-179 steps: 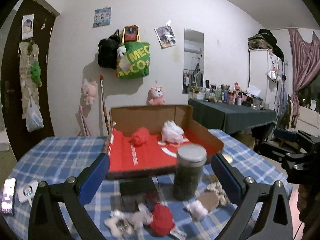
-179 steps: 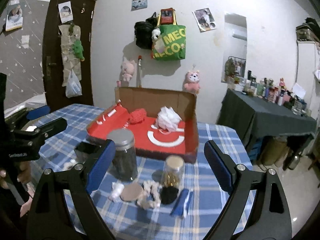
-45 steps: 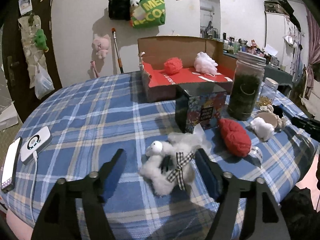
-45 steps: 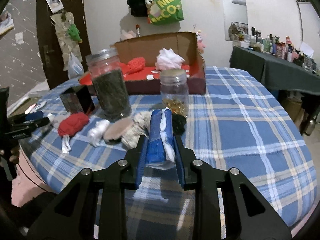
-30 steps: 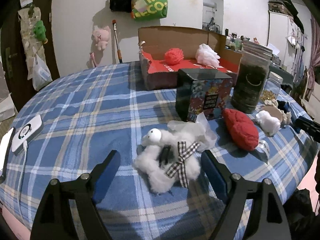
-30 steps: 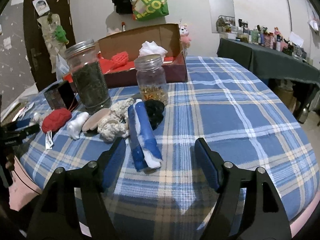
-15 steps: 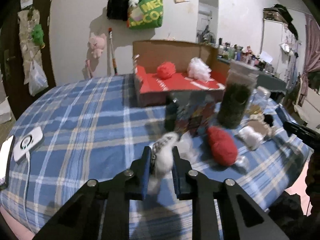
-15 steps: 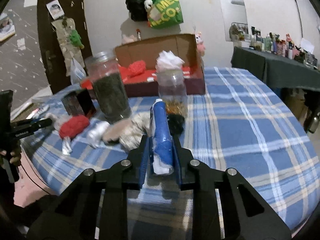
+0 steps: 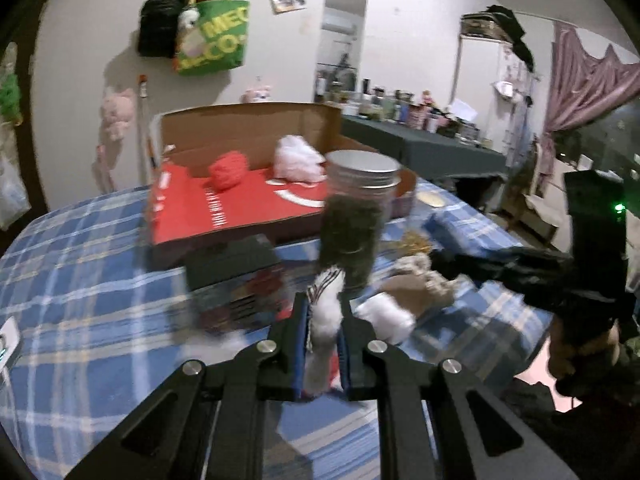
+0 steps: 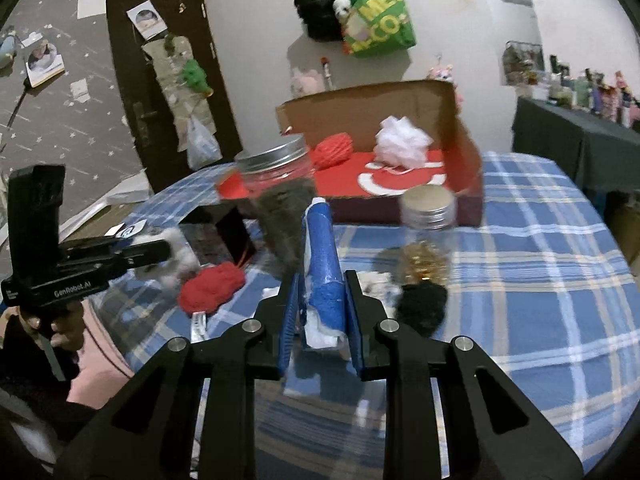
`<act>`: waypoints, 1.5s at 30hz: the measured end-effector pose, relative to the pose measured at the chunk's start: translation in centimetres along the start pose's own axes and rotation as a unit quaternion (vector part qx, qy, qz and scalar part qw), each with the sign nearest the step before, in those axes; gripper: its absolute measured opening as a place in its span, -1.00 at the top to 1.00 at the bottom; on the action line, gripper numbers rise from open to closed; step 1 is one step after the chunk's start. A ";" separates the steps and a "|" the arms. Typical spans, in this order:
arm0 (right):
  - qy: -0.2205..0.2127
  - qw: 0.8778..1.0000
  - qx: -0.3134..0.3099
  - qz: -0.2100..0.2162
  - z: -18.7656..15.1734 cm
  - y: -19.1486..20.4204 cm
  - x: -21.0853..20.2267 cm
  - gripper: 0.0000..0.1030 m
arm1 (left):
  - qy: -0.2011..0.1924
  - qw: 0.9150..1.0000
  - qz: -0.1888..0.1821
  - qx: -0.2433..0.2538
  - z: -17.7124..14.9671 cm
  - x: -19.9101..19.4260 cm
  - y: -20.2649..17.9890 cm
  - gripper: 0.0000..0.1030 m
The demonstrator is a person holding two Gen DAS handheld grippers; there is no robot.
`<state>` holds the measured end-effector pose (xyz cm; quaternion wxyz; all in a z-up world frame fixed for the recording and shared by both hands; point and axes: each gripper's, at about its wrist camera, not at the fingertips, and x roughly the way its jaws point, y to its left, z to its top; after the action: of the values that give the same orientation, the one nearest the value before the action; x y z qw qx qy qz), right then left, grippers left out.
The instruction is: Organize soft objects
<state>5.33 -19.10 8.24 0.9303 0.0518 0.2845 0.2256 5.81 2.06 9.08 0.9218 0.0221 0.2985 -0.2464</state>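
My left gripper point(image 9: 323, 304) is shut on a white plush toy point(image 9: 326, 316) with a checked ribbon, held above the blue plaid table point(image 9: 80, 280). My right gripper point(image 10: 323, 280) is shut on a blue and white soft roll point(image 10: 322, 256), also off the table. In the right wrist view the left gripper point(image 10: 160, 252) shows at the left with the white plush toy point(image 10: 182, 260). Behind stands an open cardboard box point(image 10: 464, 148) with a red floor, holding a red yarn ball point(image 10: 332, 150) and a white fluffy ball point(image 10: 404, 142).
On the table lie a red soft lump point(image 10: 212, 288), a black soft lump point(image 10: 422, 304), a small white soft piece point(image 9: 384, 316) and a beige rope bundle point(image 9: 428, 280). A tall jar point(image 10: 280, 208), a small jar point(image 10: 428, 224) and a dark box point(image 9: 236, 276) stand before the cardboard box.
Both grippers have gone from open to shut. The left took the white plush toy and the right took the blue roll. Both things have risen off the table.
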 end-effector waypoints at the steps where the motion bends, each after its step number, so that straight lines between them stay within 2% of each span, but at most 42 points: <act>1: 0.005 1.000 0.001 0.004 -0.1 0.1 0.3 0.59 | 0.005 1.000 -0.013 0.001 0.3 0.6 -0.4 0.74; 8: 0.037 0.999 0.010 0.015 -0.2 0.2 2.1 0.59 | 0.027 0.999 -0.042 0.001 1.0 3.5 -1.4 0.74; 16: 0.060 0.998 0.015 0.016 -0.1 -0.3 3.1 0.59 | 0.039 0.998 -0.044 -0.012 1.2 4.8 -1.0 0.74; 24: 0.068 0.997 0.019 0.012 0.0 -0.6 3.3 0.59 | 0.042 0.998 -0.038 -0.026 0.8 4.0 0.1 0.74; 35: 0.078 0.997 0.025 -0.012 0.0 -2.3 2.1 0.59 | 0.036 0.997 -0.026 -0.067 0.6 0.9 3.5 0.74; 38: 0.079 0.996 0.025 -0.020 0.1 -2.8 1.7 0.59 | 0.035 0.994 -0.039 -0.094 0.7 0.2 4.8 0.74; 45: 0.078 0.996 0.024 -0.035 0.4 -3.4 1.2 0.59 | 0.024 0.995 0.002 -0.094 1.0 -1.2 6.5 0.74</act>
<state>7.78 -21.58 7.15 0.9111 0.0462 0.3630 0.1898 8.59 8.15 9.86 0.9130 -0.0586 0.3420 -0.2143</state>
